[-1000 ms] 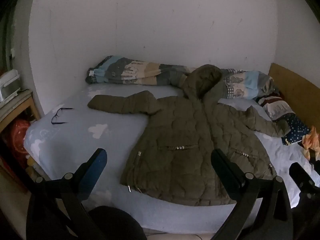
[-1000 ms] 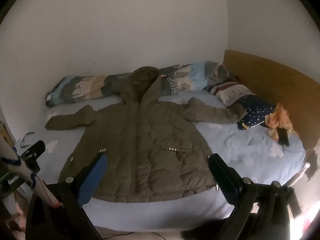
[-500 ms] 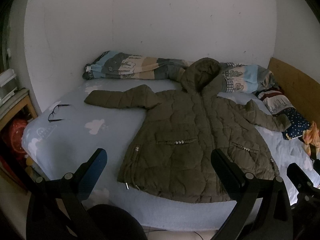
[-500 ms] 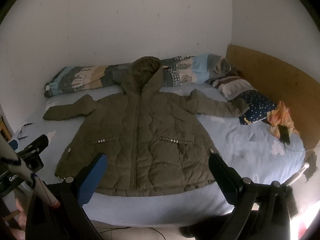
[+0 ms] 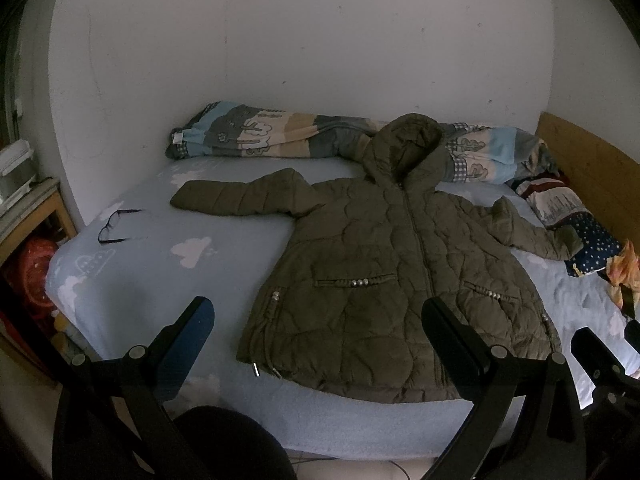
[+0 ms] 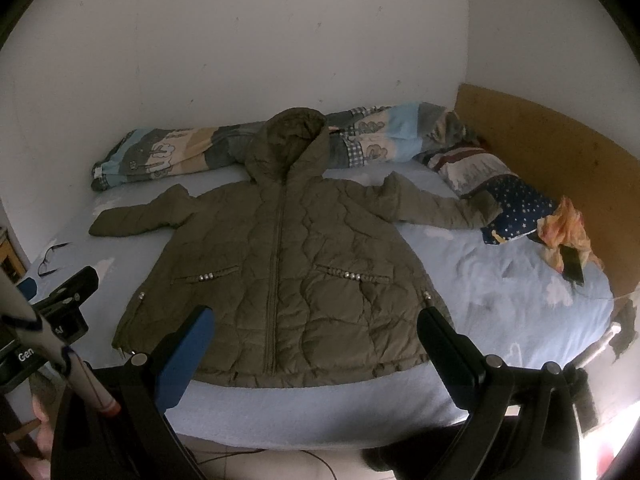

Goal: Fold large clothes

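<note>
Bed (image 5: 168, 280) (image 6: 500, 300) under a pale blue cloud-print sheet, filling most of both views, set against a white wall (image 5: 304, 40), with a wooden headboard (image 6: 552, 148) at the right end. Spread flat across the sheet, front up and zipped: an olive quilted coat (image 5: 384, 280) (image 6: 280, 264), unfolded, both sleeves stretched outward, hood (image 5: 408, 144) resting on a rolled patchwork blanket (image 5: 256, 136) (image 6: 168, 156) along the wall. Hem near the front edge of the mattress. Right sleeve cuff touching a star-print pillow (image 6: 516, 204), beside a striped pillow (image 6: 464, 168). Orange cloth (image 6: 564, 220) just past the pillows, with a dark phone (image 6: 572, 268) lying against it. On the sheet well left of the coat, a pair of glasses (image 5: 116, 228) (image 6: 50, 258). Left gripper (image 5: 318, 320) held low before the bed, fingers spread wide and holding nothing, tips apart from the fabric. Right gripper (image 6: 314, 320) likewise wide open and empty, framing the coat's lower half from the front edge of the bed.
</note>
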The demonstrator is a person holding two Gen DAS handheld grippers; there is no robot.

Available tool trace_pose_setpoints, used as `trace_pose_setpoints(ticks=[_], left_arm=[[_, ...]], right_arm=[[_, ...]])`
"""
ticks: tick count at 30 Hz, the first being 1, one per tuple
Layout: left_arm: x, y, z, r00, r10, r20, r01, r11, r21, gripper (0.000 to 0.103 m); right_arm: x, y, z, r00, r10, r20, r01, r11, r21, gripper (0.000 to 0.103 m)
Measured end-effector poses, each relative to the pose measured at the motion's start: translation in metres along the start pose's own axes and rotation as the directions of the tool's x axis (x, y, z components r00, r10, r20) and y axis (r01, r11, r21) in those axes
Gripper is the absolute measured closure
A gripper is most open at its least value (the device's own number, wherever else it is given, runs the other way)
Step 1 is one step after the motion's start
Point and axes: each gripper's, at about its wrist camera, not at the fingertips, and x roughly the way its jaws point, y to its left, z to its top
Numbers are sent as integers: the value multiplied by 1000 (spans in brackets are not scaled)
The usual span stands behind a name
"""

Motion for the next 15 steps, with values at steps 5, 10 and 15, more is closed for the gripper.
trace_pose_setpoints(ticks=[5,10,15], left_arm=[[0,3,-3,999,-22,34,22,1000,14,0],[-3,4,-3,999,8,40,-10,998,54,0],[-6,5,-10,998,32,56,-38,993,109,0]], right_arm=[[-1,-1,0,1000,2,0,-2,1000,0,0],[-2,-1,0,1000,10,0,-10,1000,4,0],[-8,-4,-4,999,29,14,-29,999,15,0]])
